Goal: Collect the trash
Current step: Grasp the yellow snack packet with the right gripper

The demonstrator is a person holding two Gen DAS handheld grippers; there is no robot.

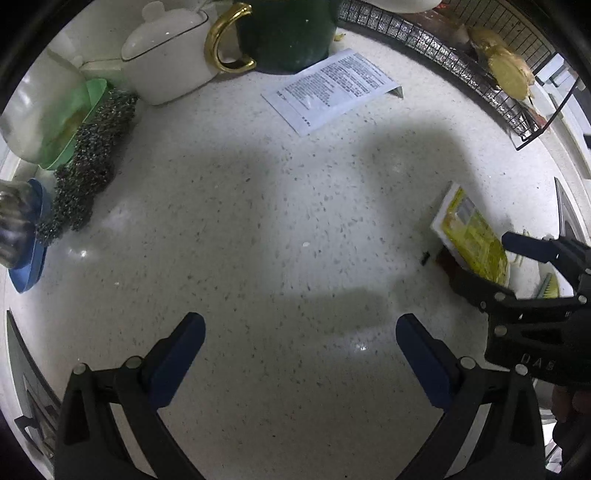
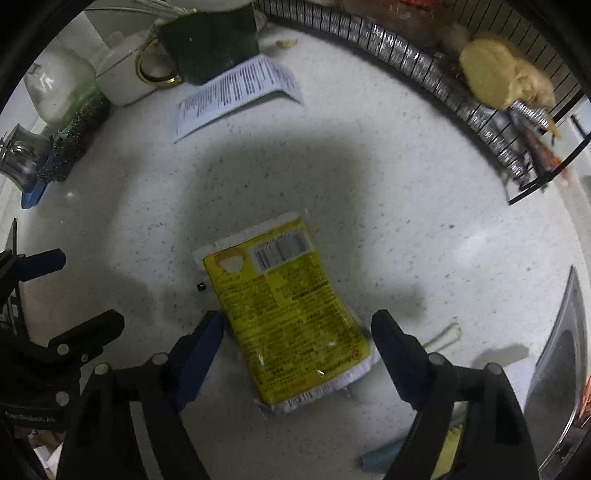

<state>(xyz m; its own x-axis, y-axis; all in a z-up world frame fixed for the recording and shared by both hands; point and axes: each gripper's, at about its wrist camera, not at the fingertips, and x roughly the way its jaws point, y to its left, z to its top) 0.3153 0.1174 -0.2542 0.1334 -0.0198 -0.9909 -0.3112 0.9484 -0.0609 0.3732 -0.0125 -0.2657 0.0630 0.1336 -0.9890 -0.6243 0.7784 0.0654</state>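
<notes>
Now we hold both tongs low over the white speckled stone surface (image 1: 258, 229), side by side and pointing the same way. Our right tongs (image 2: 297, 328) stand spread wide, one blue-padded finger on each side of the yellow printed flat plastic packet (image 2: 284, 314). The left pad (image 2: 207, 339) sits just beside the packet's edge and may be touching it, while the right finger stands a little apart; the packet is straddled, not pinched. It lies flat on the surface with its barcode end away from us. Our left tongs (image 1: 300, 350) are also spread wide, with only bare surface between their fingers. From the left wrist view the right tongs (image 1: 491, 266) show at the right edge, over the same packet (image 1: 469, 236).

Farther off lies a white printed paper leaflet (image 1: 328, 88), one end curled up, just in front of a dark green mug with a gold handle (image 1: 284, 33). Beside the mug stands a white lidded ceramic pot (image 1: 166, 55). Left of that, a green plastic dish (image 1: 70, 125) and a blue plastic dish (image 1: 31, 254) sit with grey steel-wool scourers (image 1: 88, 158) leaning on them. A black wire basket (image 2: 491, 122) along the far right holds pale yellow ginger root (image 2: 506, 81). A pale string (image 2: 443, 336) lies just right of the packet.
</notes>
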